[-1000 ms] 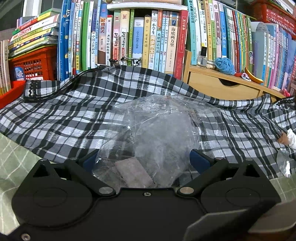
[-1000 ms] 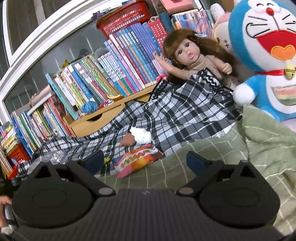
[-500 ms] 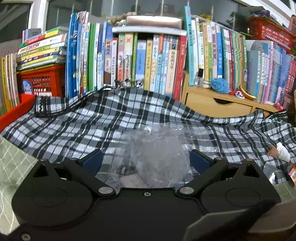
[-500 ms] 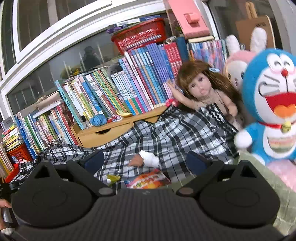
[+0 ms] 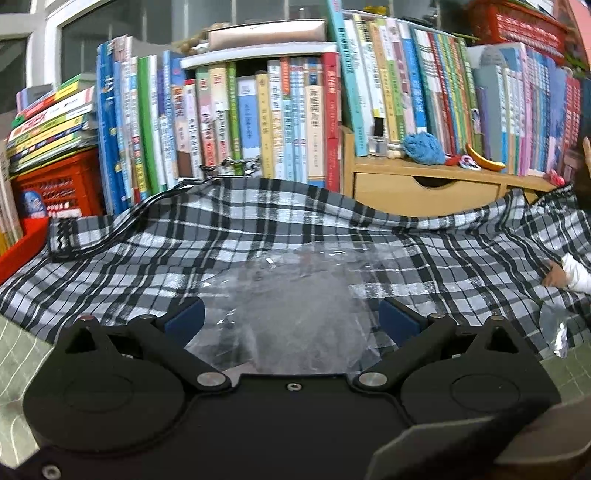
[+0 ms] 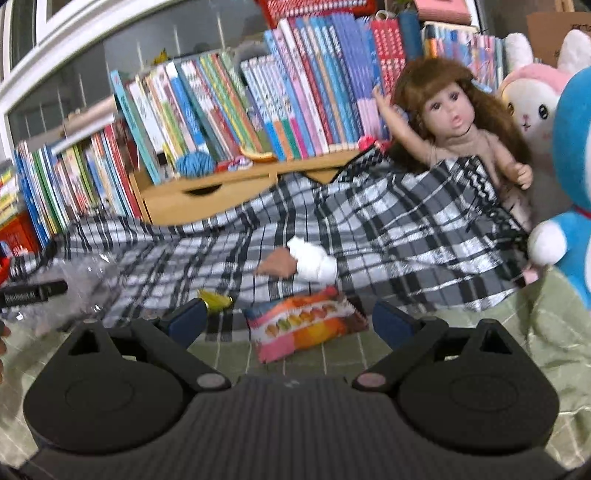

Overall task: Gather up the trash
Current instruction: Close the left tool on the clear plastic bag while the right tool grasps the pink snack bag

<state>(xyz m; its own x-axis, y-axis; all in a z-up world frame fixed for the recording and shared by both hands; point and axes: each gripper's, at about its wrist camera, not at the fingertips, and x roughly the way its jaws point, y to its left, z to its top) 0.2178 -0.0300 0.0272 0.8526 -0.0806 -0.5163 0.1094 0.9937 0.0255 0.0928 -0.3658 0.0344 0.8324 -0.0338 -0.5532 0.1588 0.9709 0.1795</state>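
- Left gripper (image 5: 291, 319) sits low and near, its blue-tipped fingers (image 5: 186, 319) spread wide apart; a crumpled clear plastic bag (image 5: 295, 306) fills the gap between them, but whether either finger touches it can't be told.
- That bag lies on the black-and-white plaid blanket (image 5: 155, 251); its contents are too hazy to make out, just a pale flat shape near the gripper body.
- Far right on the same blanket, a small scrap of clear wrapper (image 5: 554, 328) sits at the blanket's near edge, just below a doll's foot in a white sock (image 5: 570, 275).
- Right gripper (image 6: 290, 321) is wide open too, with nothing between the fingers.
- Just beyond it, a colourful snack packet (image 6: 303, 328) lies on the green checked sheet (image 6: 517, 332), its far edge touching the plaid hem.
- To the packet's left, a yellow wrapper (image 6: 216, 301) peeks out beside the left fingertip.
- Far left in the right wrist view the clear bag shows as a blur.
- Behind everything, a wooden drawer unit (image 5: 424, 190) carries a blue ball of yarn (image 5: 423, 147) and a toy banana (image 5: 484, 160) on top; its drawer is shut.
- A red crate (image 5: 55, 190) on the far left carries a stack of books; another red basket (image 5: 517, 22) sits atop the book row (image 5: 258, 122), contents unclear.
- A doll (image 6: 454, 122), a pink rabbit plush (image 6: 532, 99) and a blue cat plush (image 6: 569, 221) line the right side.
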